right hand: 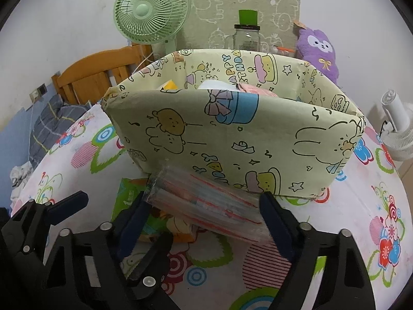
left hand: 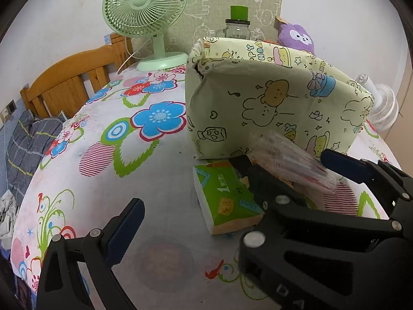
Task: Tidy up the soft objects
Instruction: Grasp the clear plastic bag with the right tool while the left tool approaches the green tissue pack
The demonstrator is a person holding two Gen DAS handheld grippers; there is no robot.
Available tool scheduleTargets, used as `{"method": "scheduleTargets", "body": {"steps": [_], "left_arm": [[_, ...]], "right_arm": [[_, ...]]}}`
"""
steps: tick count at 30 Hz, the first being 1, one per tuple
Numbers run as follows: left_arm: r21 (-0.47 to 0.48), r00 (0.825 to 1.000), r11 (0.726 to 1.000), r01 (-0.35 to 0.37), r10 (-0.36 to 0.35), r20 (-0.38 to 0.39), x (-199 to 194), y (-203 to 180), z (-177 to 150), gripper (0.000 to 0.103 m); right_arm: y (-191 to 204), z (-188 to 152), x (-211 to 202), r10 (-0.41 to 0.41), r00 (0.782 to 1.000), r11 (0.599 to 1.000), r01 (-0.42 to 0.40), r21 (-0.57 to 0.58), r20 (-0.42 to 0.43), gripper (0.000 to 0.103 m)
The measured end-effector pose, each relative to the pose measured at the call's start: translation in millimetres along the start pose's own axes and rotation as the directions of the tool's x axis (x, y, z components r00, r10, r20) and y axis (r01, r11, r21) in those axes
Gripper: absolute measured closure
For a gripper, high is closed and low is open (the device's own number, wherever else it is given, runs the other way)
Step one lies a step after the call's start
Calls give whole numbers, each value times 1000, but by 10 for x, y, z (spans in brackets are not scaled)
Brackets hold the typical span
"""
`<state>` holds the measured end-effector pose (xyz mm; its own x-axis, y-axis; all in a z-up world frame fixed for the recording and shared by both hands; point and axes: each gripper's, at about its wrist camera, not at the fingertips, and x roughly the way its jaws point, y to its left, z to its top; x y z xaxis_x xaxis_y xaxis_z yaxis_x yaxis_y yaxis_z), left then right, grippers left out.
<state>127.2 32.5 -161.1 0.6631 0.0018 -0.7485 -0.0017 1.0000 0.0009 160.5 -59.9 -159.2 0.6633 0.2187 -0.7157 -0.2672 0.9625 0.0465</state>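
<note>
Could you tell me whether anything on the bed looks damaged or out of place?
Yes: the patterned storage box has a split at its upper left corner, where the covering gapes open. In front of it, a clear plastic packet lies tilted on top of a green tissue pack between the right gripper fingers.

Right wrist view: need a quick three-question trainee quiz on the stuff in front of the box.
1. True or false: the cartoon-print box is empty.
2. The clear-wrapped pack rests on: A) green tissue pack, B) fan base, C) purple plush.
3. What sits between the fingers of the right gripper?
Key: 1 false, things show inside; 2 A; 3 the clear-wrapped pack.
</note>
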Motion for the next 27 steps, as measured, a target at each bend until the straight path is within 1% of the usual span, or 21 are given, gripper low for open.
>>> {"method": "scheduleTargets", "body": {"steps": [1,3,7,9,12,17,23,27], "left_arm": [[0,1000,1000,1,-1,0,0,2,-7,2],[-3,1000,1000,4,-4,2,-10,7,-6,2],[-9,1000,1000,1,-1,9,-41,13,-1,2],[-8,1000,1000,-1,2,12,-55,4,-2,2],[-7,1000,1000,0,0,17,-88,-22,-1,2],[6,999,1000,11,-12,41,-185,-101,4,2],[33,996,999,28,-31,79,-323,-246,49,2],[37,995,999,24,-27,93,-369,-309,78,2]], "right_arm": [[2,0,0,-2,1000,1000,2,-2,-1,24],[-1,-1,-7,-2,1000,1000,2,-3,-1,32],[0,-3,-82,5,1000,1000,-5,-8,11,43],[3,-5,-128,-2,1000,1000,3,-15,22,52],[-1,-8,-199,-25,999,999,26,-25,35,59],[-63,-29,-348,-50,997,999,50,-4,63,67],[-212,-44,-545,-64,994,997,59,59,93,73],[-304,-60,-661,-93,988,992,81,100,121,79]]}}
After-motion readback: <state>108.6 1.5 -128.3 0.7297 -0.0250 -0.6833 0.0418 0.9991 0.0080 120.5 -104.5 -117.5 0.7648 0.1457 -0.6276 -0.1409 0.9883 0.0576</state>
